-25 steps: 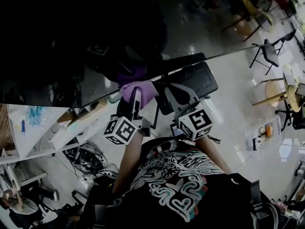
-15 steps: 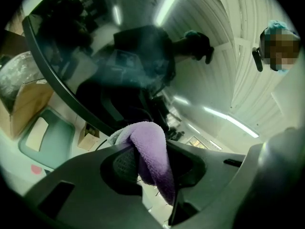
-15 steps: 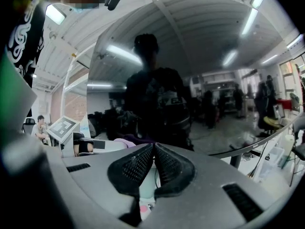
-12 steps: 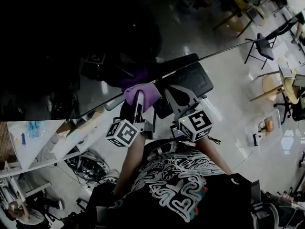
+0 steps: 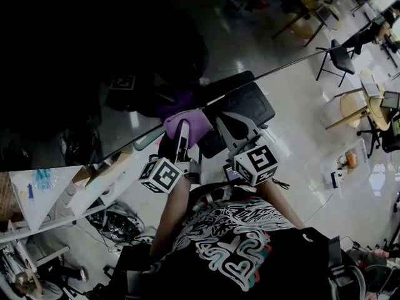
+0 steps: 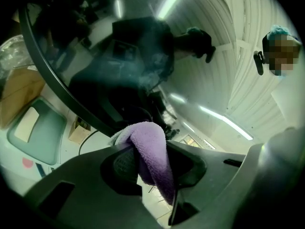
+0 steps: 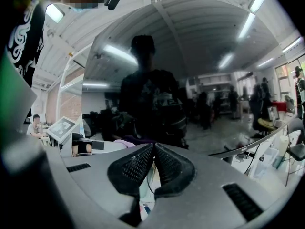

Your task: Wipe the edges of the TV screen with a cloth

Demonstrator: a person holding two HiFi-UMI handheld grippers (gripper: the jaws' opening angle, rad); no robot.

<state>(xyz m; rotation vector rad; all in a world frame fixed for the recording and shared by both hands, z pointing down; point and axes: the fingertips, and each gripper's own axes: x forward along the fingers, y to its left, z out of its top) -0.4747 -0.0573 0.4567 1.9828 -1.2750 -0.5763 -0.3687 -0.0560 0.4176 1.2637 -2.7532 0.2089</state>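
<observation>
The TV screen (image 5: 94, 61) is a large dark glossy panel across the upper left of the head view, its lower edge (image 5: 262, 77) running diagonally. My left gripper (image 5: 182, 125) is shut on a purple cloth (image 5: 187, 122), and the cloth lies against that lower edge. In the left gripper view the purple cloth (image 6: 151, 151) is folded between the jaws beside the dark bezel (image 6: 57, 87). My right gripper (image 5: 224, 119) is shut with nothing in it, just right of the left one, near the screen. The right gripper (image 7: 153, 148) faces the reflecting screen (image 7: 181, 80).
A black rectangular stand or mount part (image 5: 240, 114) sits below the screen edge behind the grippers. Chairs and round tables (image 5: 356, 105) stand on the shiny floor to the right. A white bench with clutter (image 5: 44, 180) lies at the lower left.
The view has shifted slightly. The left gripper with the purple cloth has crept a little to the right along the screen's lower edge. The right gripper has held its place.
</observation>
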